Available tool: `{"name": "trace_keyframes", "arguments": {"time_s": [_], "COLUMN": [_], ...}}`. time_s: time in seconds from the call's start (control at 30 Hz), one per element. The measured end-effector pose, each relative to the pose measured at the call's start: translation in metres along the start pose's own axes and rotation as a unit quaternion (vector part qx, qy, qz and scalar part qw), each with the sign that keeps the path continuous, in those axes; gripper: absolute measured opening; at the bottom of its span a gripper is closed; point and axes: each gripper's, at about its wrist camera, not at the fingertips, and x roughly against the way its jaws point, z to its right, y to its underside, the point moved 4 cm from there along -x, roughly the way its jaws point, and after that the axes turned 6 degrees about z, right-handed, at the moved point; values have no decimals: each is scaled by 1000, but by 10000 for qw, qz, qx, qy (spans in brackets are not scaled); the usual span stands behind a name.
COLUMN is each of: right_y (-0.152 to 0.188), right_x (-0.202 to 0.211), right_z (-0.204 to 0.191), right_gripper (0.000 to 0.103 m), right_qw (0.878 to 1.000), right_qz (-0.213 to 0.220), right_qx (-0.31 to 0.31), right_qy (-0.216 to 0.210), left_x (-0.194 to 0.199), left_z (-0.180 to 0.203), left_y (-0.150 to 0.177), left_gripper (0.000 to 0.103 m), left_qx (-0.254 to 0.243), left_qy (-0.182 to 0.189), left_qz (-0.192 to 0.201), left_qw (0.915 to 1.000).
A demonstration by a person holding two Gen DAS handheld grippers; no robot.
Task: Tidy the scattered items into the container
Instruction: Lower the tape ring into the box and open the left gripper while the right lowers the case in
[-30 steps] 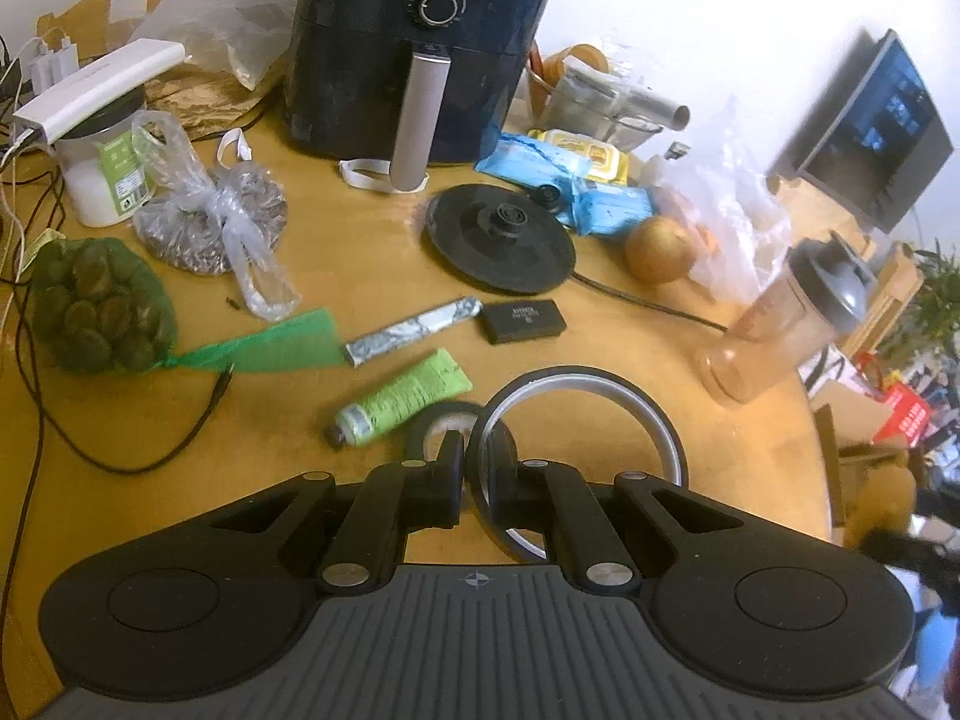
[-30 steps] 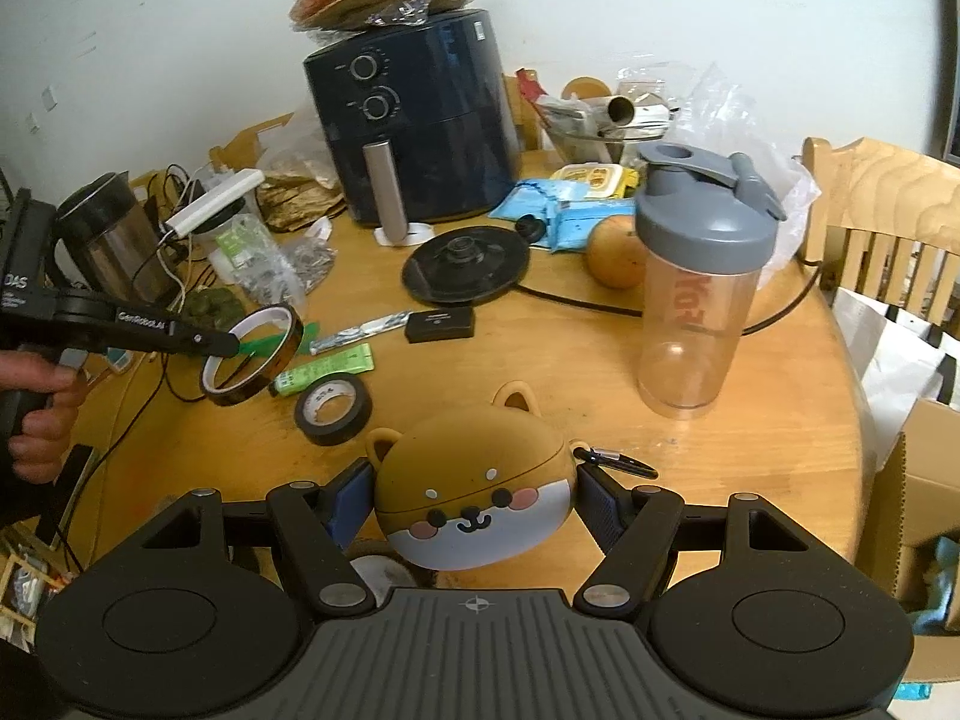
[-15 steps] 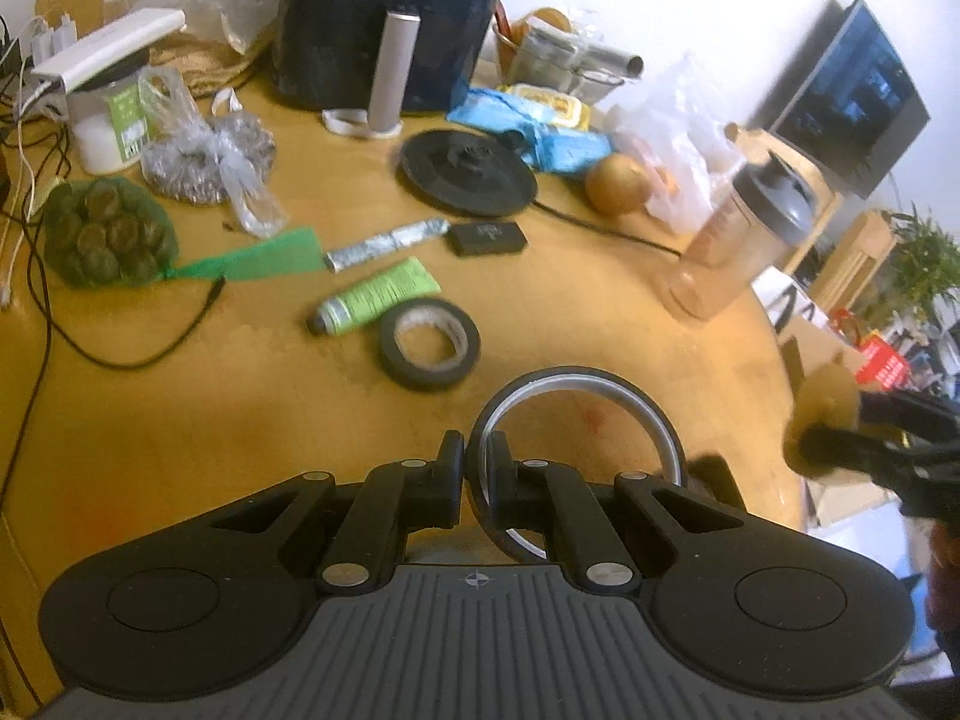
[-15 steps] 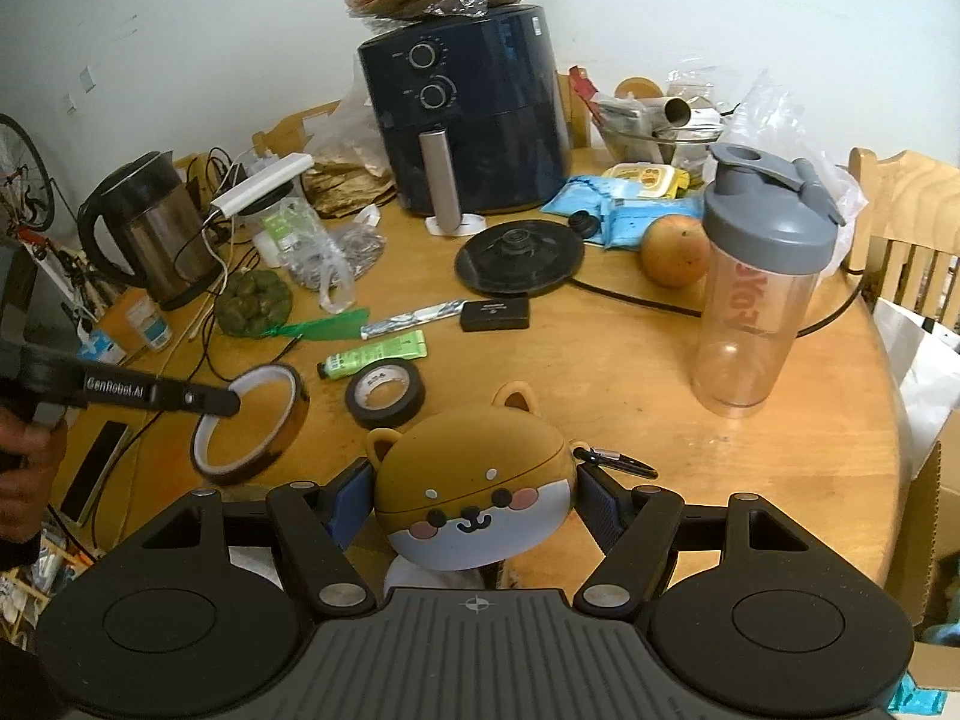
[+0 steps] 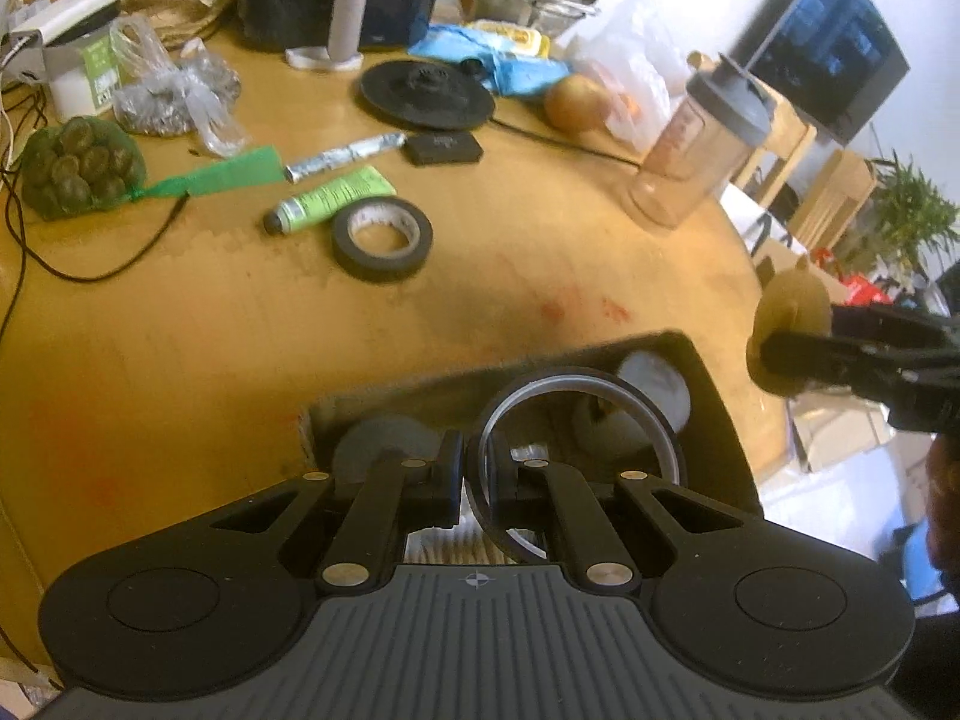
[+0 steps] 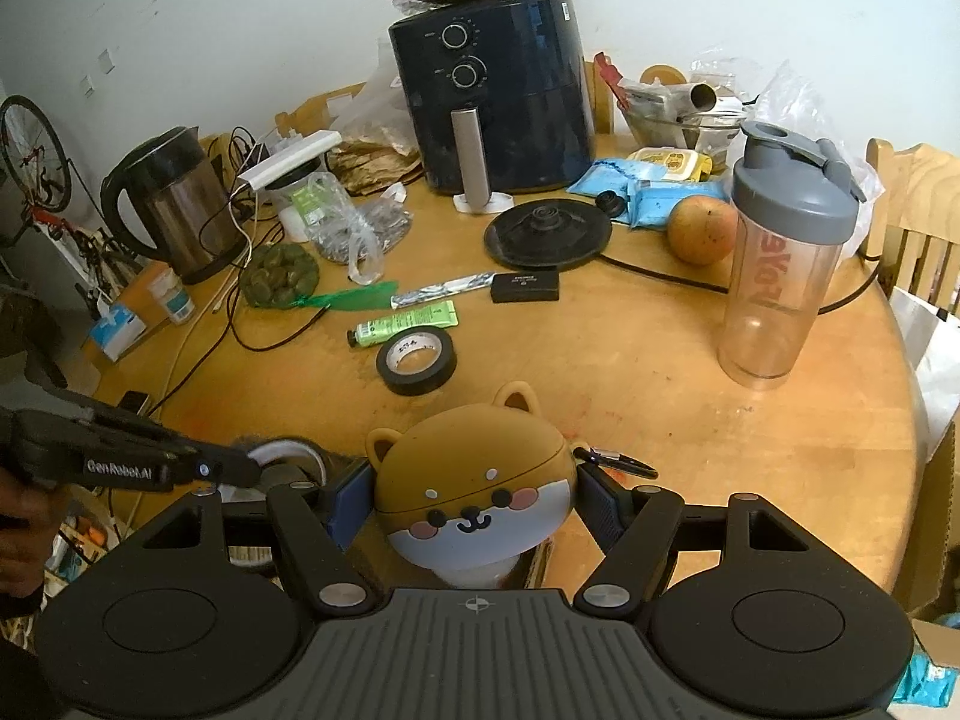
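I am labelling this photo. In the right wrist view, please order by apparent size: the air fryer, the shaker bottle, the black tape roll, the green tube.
As they look:
1. air fryer
2. shaker bottle
3. black tape roll
4. green tube

The tape roll and the tube look close in size, so their order is unsure.

i see a round wooden table set against a plain white wall. wooden chairs stand at its right edge. a dark screen hangs on the wall, a potted plant below it, and a bicycle leans far left.
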Motion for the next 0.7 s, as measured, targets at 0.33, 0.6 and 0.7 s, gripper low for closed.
{"name": "trace_keyframes", "arguments": {"time_s": [0.33,0.6,0.7], "right_y": [23,33,36], "right_x": [3,-3,-7], "right_z": [-14,-27,-32], "right_gripper": [73,73,73], "right_qw": [9995,9979,9969], "right_qz": [-264,-536,-642], "right_qx": [64,156,191], "right_qy": [-143,-331,-405], "left_x": [-8,10,14], "left_z": [13,15,12], "left_y": [17,9,5], "left_gripper": [30,52,52], "left_qx": [-138,-21,43], "left_qy": [72,135,83], "left_qz": [-142,231,316], "left_qw": [9998,9996,9995]}}
